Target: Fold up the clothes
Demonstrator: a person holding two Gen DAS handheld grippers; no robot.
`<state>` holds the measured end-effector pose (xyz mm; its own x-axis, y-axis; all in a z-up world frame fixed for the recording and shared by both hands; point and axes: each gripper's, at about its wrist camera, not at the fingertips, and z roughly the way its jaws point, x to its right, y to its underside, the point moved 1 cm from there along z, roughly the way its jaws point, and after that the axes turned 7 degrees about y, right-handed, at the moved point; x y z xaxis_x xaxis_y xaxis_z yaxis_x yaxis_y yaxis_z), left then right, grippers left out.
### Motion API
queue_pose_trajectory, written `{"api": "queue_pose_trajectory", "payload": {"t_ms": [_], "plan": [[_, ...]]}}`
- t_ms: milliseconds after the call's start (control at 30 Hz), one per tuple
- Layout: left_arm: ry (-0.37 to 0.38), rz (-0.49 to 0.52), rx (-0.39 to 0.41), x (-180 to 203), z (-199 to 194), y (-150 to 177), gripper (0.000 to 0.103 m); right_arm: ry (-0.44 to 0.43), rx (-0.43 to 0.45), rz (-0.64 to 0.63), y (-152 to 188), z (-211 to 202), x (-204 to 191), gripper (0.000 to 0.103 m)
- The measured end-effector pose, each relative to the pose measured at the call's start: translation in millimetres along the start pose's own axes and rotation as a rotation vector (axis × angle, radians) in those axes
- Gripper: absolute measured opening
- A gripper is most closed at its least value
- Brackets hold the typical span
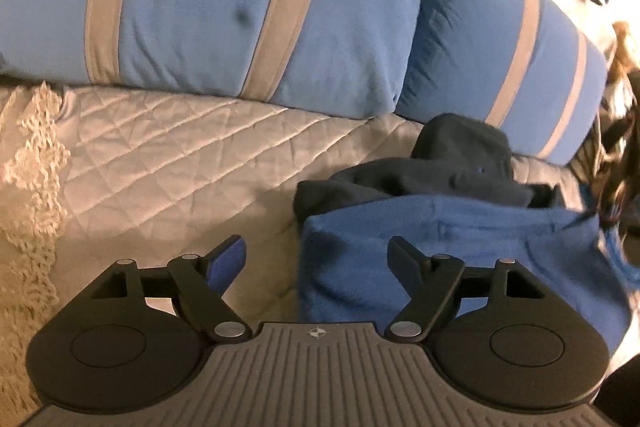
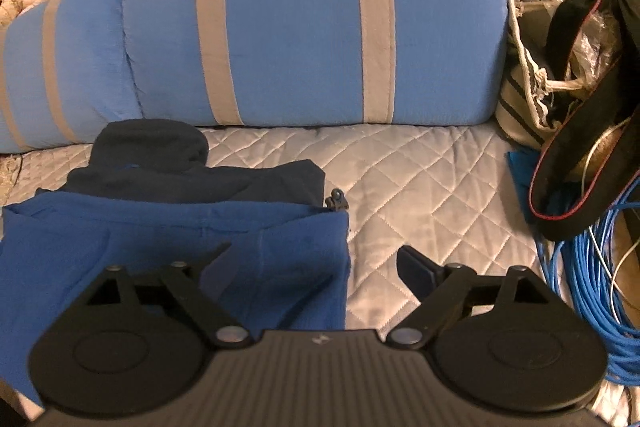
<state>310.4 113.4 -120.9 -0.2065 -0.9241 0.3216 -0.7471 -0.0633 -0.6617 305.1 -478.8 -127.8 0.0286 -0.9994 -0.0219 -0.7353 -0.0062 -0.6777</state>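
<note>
The blue garment (image 2: 180,247) lay folded on the quilt (image 2: 420,195), a dark garment (image 2: 192,171) just behind it, below the striped cushions (image 2: 300,27). We held our left gripper (image 1: 318,259) spread over its left edge and our right gripper (image 2: 316,265) spread over its right edge, both pinching nothing.

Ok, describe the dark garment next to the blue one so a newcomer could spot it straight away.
Start at the two blue cushions with grey stripes along the back of the quilted grey cover. In front of them lies a folded bright blue garment; the dark navy garment sits just behind it, partly tucked under its far edge. It is the only near-black cloth on the cover, with a rounded hump at its back.
</note>
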Motion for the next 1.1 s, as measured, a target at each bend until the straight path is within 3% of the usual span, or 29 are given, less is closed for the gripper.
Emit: {"api": "queue_pose_trajectory", "payload": {"t_ms": [300,533,767,900,1100], "plan": [[0.13,0.143,0.074,-10,13,25,0.077,-0.014,-0.007,0.001,17,-8,5,0.093],[0.316,0.1,0.161,-39,25,32,0.076,0.023,-0.021,-0.005,21,-3,10,0.093],[0.474,0.034,0.174,-58,42,39,0.048,0.072,-0.051,-0.012,23,4,17,0.092],[0.497,0.04,0.204,-60,39,41,0.036,0.087,-0.058,-0.011,22,5,19,0.092],[0.51,-0.053,0.284,-60,27,40,0.023,0.091,-0.064,-0.007,22,7,20,0.092]]}}
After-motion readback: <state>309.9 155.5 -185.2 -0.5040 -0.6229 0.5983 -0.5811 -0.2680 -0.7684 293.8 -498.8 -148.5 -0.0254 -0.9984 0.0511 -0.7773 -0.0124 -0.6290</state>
